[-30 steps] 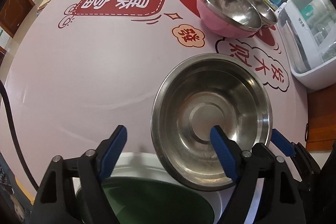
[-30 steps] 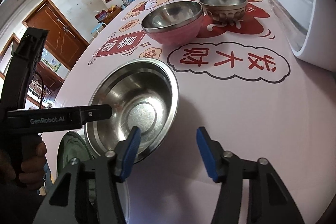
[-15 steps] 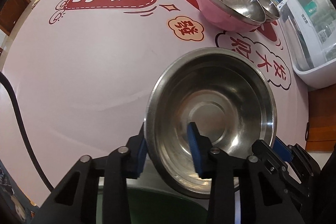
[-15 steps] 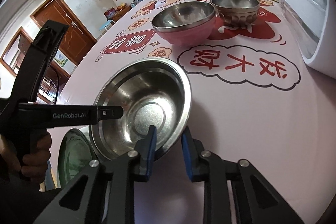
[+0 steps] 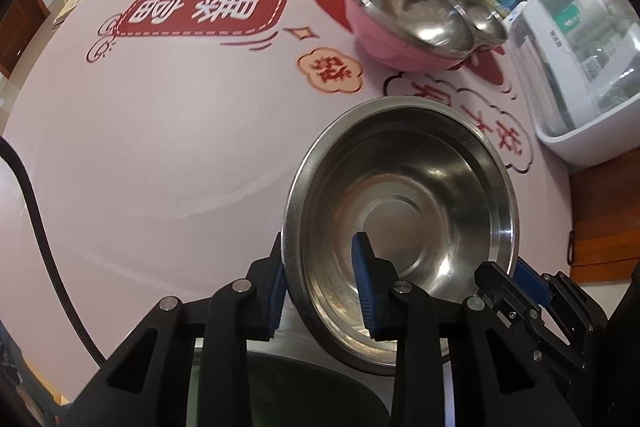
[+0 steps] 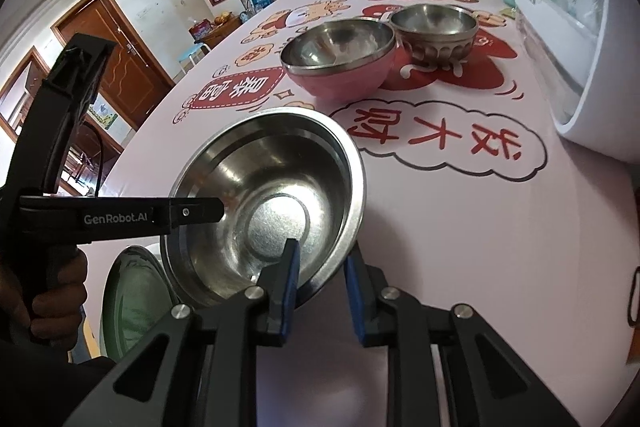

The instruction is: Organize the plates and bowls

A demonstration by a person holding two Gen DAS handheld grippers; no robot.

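Left gripper [image 5: 320, 297]: jaws have just been closing and now clamp the near-left wall of the steel bowl [image 5: 404, 219], one pad outside the rim, one pad inside. Right gripper [image 6: 320, 283]: jaws narrow, straddling the near-right rim of the same bowl, inner pad on the inside wall, outer pad on the outside. The outer pad appears to show a slight gap, so full contact there cannot be confirmed; judged as gripping.

The two grips sit on separate parts of the rim. This arrangement probably keeps the wide, shallow bowl level and prevents it from pivoting about a single pinch point.

Directly below and behind the left gripper lies a green plate [image 5: 288, 395] on a white rim. The bowl overlaps its far edge and appears tilted or raised off the tablecloth [image 5: 160, 147]. In the right wrist view the same plate shows to the left of the right gripper, under the bowl's near edge.

Beyond the bowl, well apart, stands a pink bowl [image 6: 340, 67] with a steel liner. A patterned steel bowl [image 6: 436, 31] touches or nearly touches it on the far right. To the right of both grippers stands a white cabinet [image 5: 580, 75].

Judgement: the step in hand is lifting the steel bowl.
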